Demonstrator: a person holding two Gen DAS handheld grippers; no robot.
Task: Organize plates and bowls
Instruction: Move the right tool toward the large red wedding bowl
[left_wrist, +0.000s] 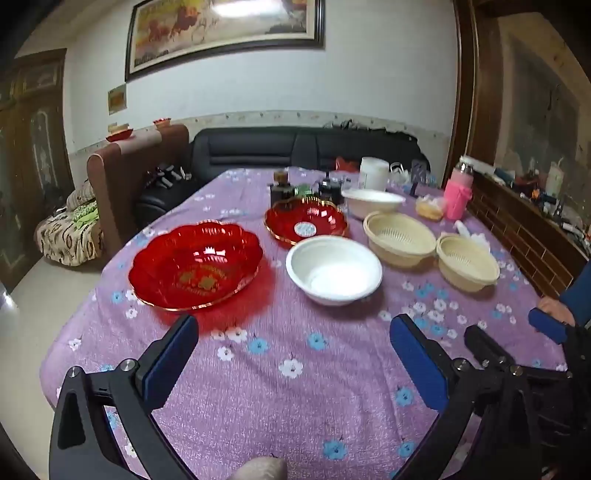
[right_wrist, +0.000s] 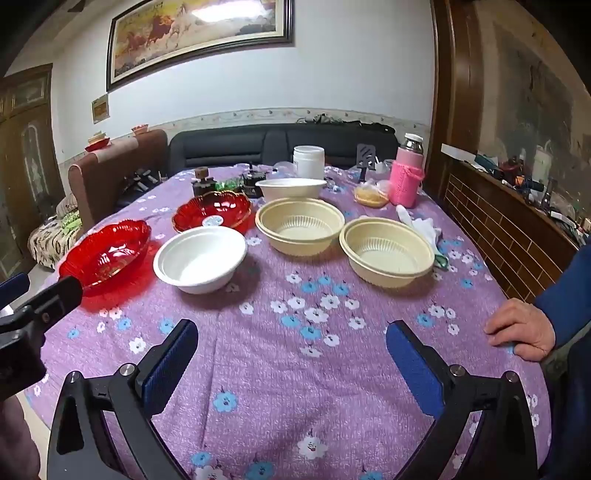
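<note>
On the purple flowered tablecloth (left_wrist: 295, 387) stand a large red scalloped plate (left_wrist: 195, 264) at the left, a smaller red plate (left_wrist: 306, 220) behind it, a white bowl (left_wrist: 333, 269) in the middle, another white bowl (left_wrist: 372, 202) further back, and two cream strainer bowls (left_wrist: 399, 238) (left_wrist: 467, 262) at the right. The right wrist view shows the same set: large red plate (right_wrist: 107, 254), white bowl (right_wrist: 201, 258), cream bowls (right_wrist: 299, 225) (right_wrist: 386, 251). My left gripper (left_wrist: 293, 339) is open and empty above the near cloth. My right gripper (right_wrist: 291, 343) is open and empty too.
A pink bottle (right_wrist: 406, 177), a white jar (right_wrist: 308, 160), a food bag (right_wrist: 371, 195) and small dark items (right_wrist: 203, 184) crowd the table's far end. A person's hand (right_wrist: 524, 332) rests on the right table edge. A sofa (left_wrist: 303, 147) stands behind the table.
</note>
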